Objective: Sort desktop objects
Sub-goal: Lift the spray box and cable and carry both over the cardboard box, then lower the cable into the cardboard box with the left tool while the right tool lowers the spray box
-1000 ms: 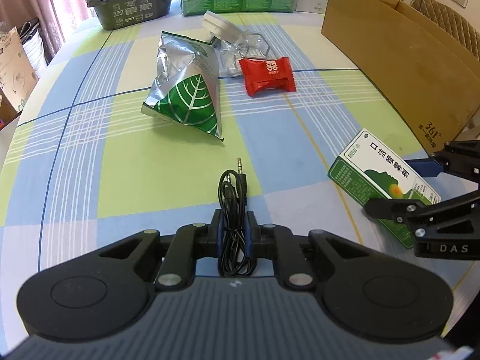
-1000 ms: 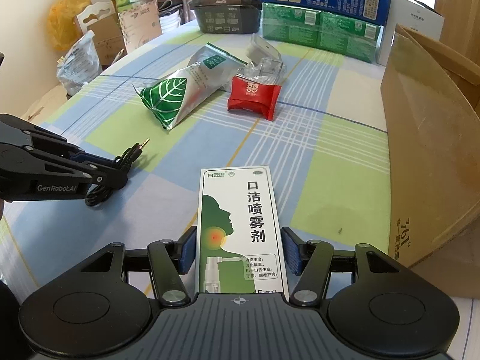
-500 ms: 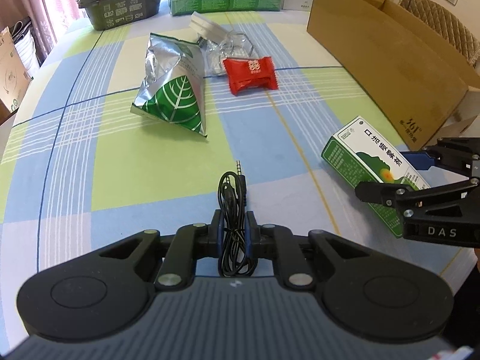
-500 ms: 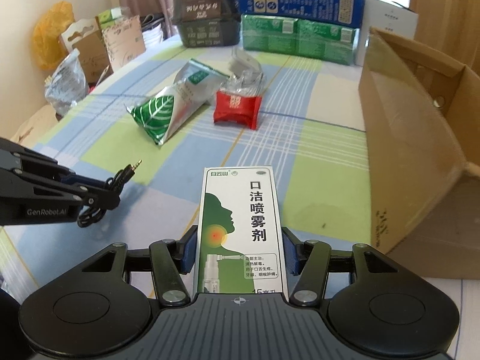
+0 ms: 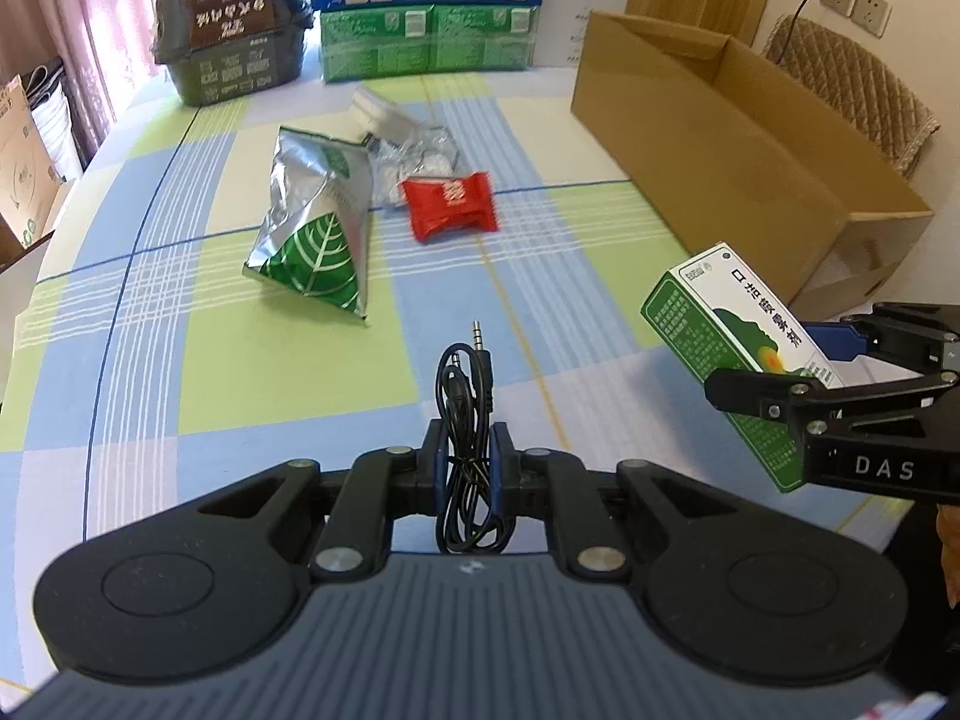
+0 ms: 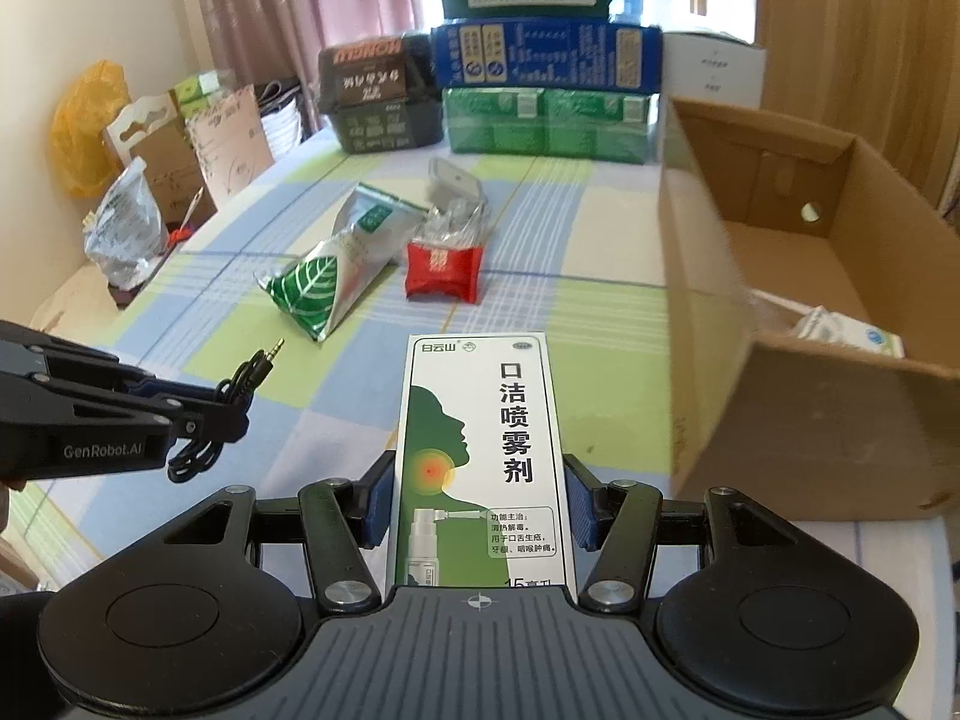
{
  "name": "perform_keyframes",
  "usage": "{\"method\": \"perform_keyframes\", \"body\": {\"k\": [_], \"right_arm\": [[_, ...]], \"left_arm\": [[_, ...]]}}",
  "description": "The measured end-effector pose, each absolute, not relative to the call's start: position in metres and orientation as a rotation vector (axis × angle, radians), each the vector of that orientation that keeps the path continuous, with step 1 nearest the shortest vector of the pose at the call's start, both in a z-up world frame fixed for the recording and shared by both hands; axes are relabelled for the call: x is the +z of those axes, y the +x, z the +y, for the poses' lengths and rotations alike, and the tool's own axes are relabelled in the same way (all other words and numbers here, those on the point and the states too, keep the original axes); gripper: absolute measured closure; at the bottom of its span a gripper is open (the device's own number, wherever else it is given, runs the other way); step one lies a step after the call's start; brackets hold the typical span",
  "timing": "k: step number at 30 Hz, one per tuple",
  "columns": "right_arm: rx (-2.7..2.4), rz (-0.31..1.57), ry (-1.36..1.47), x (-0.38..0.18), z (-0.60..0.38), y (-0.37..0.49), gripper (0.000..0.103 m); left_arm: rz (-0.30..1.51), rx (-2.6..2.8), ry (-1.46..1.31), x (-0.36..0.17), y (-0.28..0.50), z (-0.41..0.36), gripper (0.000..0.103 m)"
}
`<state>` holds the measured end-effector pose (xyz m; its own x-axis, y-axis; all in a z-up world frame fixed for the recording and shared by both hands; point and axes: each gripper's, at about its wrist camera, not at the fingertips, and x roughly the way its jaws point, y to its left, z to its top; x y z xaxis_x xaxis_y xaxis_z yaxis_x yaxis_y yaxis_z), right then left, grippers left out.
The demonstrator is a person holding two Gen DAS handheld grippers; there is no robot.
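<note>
My left gripper [image 5: 468, 462] is shut on a coiled black audio cable [image 5: 465, 396] and holds it above the checked tablecloth. It also shows in the right wrist view [image 6: 234, 402]. My right gripper [image 6: 477, 507] is shut on a green-and-white spray box [image 6: 480, 450], lifted off the table; the box also shows in the left wrist view [image 5: 738, 348]. A silver-green snack bag [image 5: 315, 228], a red packet [image 5: 450, 204] and a clear plastic wrapper [image 5: 414, 150] lie mid-table. An open cardboard box [image 6: 798, 300] stands at the right, with a small white pack [image 6: 846, 330] inside.
Stacked green and blue cartons [image 5: 426, 12] and a dark food box [image 5: 231, 30] stand along the far edge. Bags and cardboard pieces [image 6: 144, 180] sit beyond the table's left edge. A chair [image 5: 852, 84] stands behind the cardboard box.
Both grippers have risen with their loads. The spray box has lifted off the table, and the cardboard box interior has come into the right wrist view.
</note>
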<state>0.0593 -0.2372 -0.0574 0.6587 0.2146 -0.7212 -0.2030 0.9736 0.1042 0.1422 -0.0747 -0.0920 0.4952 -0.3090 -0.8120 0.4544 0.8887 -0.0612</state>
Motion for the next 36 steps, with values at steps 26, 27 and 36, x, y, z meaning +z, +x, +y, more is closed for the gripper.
{"method": "perform_keyframes", "body": {"k": [26, 27, 36], "right_arm": [[0.087, 0.670, 0.075, 0.029, -0.329, 0.028, 0.050], [0.077, 0.666, 0.075, 0.031, -0.335, 0.029, 0.050], [0.025, 0.650, 0.069, 0.045, -0.384, 0.045, 0.050]], "left_arm": [[0.809, -0.618, 0.193, -0.011, 0.107, -0.168, 0.093], [0.804, -0.626, 0.195, -0.008, 0.107, -0.175, 0.093], [0.792, -0.691, 0.186, 0.007, 0.118, -0.231, 0.093]]}}
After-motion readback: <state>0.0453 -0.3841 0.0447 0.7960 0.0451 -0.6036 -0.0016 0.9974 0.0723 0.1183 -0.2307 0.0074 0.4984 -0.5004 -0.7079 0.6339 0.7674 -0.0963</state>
